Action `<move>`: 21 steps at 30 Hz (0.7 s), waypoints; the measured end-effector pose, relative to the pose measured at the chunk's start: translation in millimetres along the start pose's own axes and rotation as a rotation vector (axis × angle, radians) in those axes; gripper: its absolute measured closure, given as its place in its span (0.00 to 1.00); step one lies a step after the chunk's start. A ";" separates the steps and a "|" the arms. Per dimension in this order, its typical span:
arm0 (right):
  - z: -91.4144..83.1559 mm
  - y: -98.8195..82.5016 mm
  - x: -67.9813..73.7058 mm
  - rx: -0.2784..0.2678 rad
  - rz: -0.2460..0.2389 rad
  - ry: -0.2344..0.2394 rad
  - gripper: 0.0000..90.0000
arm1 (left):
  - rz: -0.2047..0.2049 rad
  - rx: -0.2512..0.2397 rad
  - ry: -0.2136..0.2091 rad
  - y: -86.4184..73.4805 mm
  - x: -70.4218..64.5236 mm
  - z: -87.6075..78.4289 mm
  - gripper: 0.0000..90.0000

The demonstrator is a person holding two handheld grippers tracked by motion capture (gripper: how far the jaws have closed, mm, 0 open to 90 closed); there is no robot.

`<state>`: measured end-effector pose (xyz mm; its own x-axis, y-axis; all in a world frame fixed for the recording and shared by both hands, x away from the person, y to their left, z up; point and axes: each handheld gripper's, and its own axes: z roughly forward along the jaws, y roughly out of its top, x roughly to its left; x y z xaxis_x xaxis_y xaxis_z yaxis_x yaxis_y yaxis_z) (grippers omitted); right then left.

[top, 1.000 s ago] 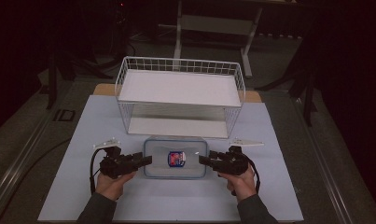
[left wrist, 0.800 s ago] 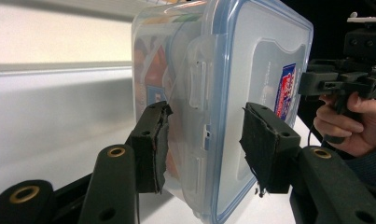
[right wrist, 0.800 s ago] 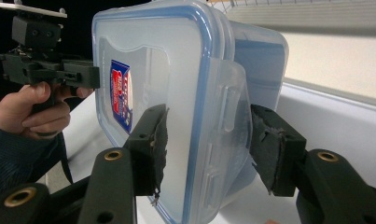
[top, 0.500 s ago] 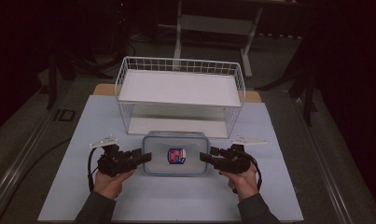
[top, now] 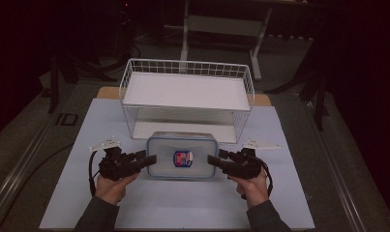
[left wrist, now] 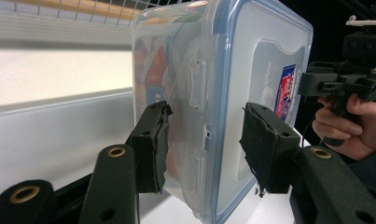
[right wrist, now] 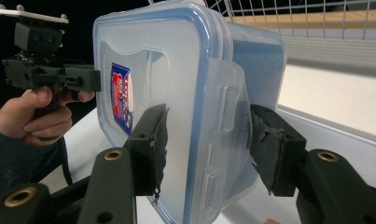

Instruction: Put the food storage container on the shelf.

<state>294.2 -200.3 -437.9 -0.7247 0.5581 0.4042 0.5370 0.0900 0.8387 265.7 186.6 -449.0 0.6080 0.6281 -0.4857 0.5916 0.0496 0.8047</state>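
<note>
A clear plastic container [top: 181,145] with a blue-rimmed lid and a red and blue label [top: 184,158] is just in front of the wire rack's lower tier. My left gripper [top: 150,159] holds its left end and my right gripper [top: 213,160] its right end. In the left gripper view my gripper [left wrist: 202,116] is turned on its side, its jaws clamping the container [left wrist: 251,60] across lid and base at the side latch. The right gripper view shows my gripper [right wrist: 206,116] doing the same on the container [right wrist: 153,56]. I cannot tell whether it rests on the table.
A white two-tier wire rack [top: 185,92] stands at the back of the white table cover [top: 183,208], both tiers bare. A wooden table edge shows behind it. Dark floor and metal stand legs surround the table.
Both grippers and the container between them have moved a little away from the person, toward the rack's lower tier.
</note>
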 end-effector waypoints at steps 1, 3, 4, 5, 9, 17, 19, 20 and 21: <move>-0.6 0.8 0.6 -0.003 -0.002 0.000 0.54 | 0.003 -0.002 0.001 1.2 -0.8 -0.4 0.57; -1.4 2.6 1.4 -0.009 -0.004 0.000 0.54 | 0.007 -0.005 0.001 3.5 -1.7 -1.1 0.57; -1.7 3.4 1.6 -0.012 -0.006 0.001 0.54 | 0.009 -0.007 0.001 4.8 -1.8 -1.4 0.57; -2.0 4.4 2.0 -0.013 -0.007 0.000 0.54 | 0.009 -0.009 -0.001 6.0 -2.1 -1.4 0.57; -4.7 8.9 4.1 -0.028 -0.014 -0.007 0.54 | 0.015 -0.017 -0.006 11.6 -4.5 -1.9 0.57; -11.5 22.0 8.3 -0.062 -0.036 -0.008 0.54 | 0.047 -0.041 -0.008 29.5 -11.6 -5.1 0.58; -12.2 25.8 8.8 -0.070 -0.040 -0.006 0.54 | 0.054 -0.050 -0.009 35.0 -12.6 -6.2 0.58; -12.4 28.1 9.2 -0.073 -0.042 -0.007 0.54 | 0.057 -0.056 -0.010 37.7 -13.2 -6.7 0.58; -12.6 30.4 9.6 -0.076 -0.046 -0.006 0.54 | 0.062 -0.061 -0.011 40.3 -13.5 -7.4 0.58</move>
<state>298.2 -202.6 -404.0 -0.7449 0.5600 0.3626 0.4688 0.0525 0.8818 277.4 185.8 -407.5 0.6482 0.6228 -0.4381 0.5195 0.0590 0.8524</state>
